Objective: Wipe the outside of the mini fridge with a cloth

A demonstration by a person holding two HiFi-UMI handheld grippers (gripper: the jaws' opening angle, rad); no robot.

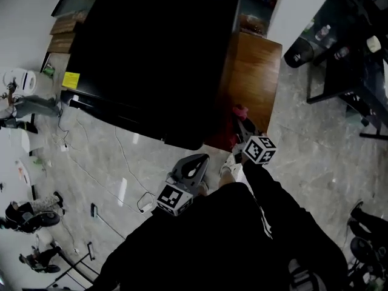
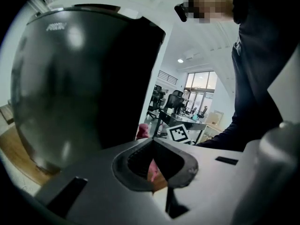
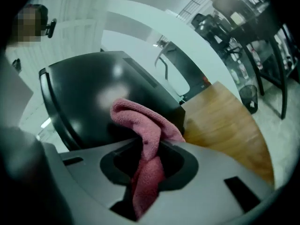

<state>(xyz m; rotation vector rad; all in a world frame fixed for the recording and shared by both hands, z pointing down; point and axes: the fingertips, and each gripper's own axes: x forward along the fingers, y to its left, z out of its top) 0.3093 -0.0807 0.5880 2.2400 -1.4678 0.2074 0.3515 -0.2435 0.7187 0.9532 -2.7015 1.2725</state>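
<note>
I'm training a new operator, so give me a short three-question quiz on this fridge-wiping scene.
1. True or false: the left tool has its jaws wide apart.
2. The pink cloth is held by: A) the left tool, B) the right tool, C) nothing.
3. Fill in: the wooden cabinet stands right beside the black ____.
Key: 1 false; 2 B; 3 fridge.

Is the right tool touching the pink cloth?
Touching. The right gripper view shows the right tool shut on the pink cloth.

Crumpled pink cloth [image 3: 145, 125] near upright glossy black mini fridge [image 1: 151, 53].
</note>
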